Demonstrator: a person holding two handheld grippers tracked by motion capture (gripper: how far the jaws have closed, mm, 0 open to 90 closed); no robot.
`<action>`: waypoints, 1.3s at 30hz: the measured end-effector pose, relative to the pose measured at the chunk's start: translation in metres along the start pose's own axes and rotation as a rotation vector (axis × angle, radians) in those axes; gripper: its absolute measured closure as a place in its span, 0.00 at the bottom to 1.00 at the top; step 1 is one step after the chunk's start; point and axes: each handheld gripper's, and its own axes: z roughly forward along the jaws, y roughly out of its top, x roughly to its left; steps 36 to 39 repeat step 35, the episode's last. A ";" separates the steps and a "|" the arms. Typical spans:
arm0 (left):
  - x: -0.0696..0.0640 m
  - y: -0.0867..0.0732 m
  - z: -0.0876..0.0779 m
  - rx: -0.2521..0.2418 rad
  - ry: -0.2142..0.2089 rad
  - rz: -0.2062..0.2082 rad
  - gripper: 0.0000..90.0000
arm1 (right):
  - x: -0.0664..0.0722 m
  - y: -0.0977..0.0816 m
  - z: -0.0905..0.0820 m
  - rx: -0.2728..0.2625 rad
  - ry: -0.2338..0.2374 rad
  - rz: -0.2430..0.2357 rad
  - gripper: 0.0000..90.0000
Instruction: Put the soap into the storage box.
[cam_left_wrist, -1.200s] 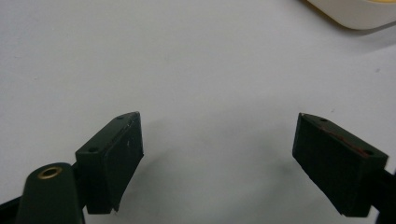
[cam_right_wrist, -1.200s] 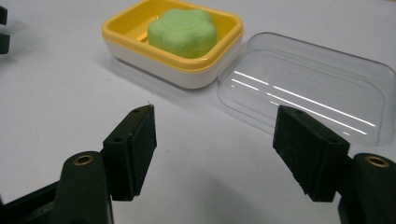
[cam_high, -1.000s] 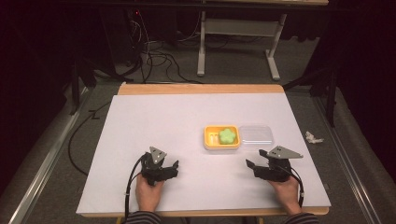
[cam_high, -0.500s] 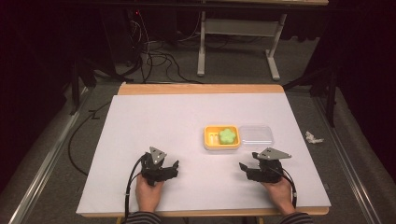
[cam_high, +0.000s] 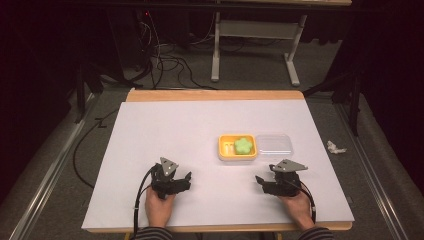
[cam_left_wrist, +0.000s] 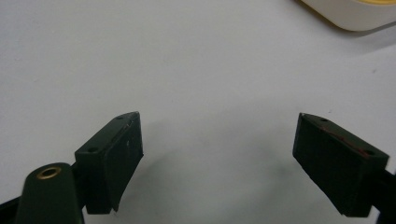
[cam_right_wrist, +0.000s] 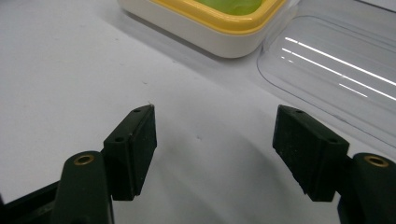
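A shallow yellow-rimmed rectangular plastic box (cam_high: 237, 148) sits ahead of the right gripper (cam_high: 264, 183) and slightly to its left, holding a soft green flower-shaped piece (cam_high: 243, 144) and a pale item too small to identify. Touching the box's far side from the left gripper (cam_high: 184, 180) lies a clear, glossy plastic lid (cam_high: 274, 144), flat on the white matte table sheet (cam_high: 170, 130). Both grippers rest released, jaws spread wide over bare sheet, nothing between them. Open sheet stretches ahead of the left gripper; the table's near edge lies just behind both hands.
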 end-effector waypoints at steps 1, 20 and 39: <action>0.000 0.000 0.000 0.000 0.000 0.000 0.18 | 0.000 0.000 0.001 0.004 -0.003 -0.005 0.35; 0.000 0.000 0.000 -0.001 -0.001 0.002 0.18 | 0.004 0.001 0.006 0.034 -0.030 -0.033 0.33; 0.000 0.000 0.001 0.002 0.004 -0.005 0.19 | -0.001 0.001 0.007 0.051 0.000 0.007 0.33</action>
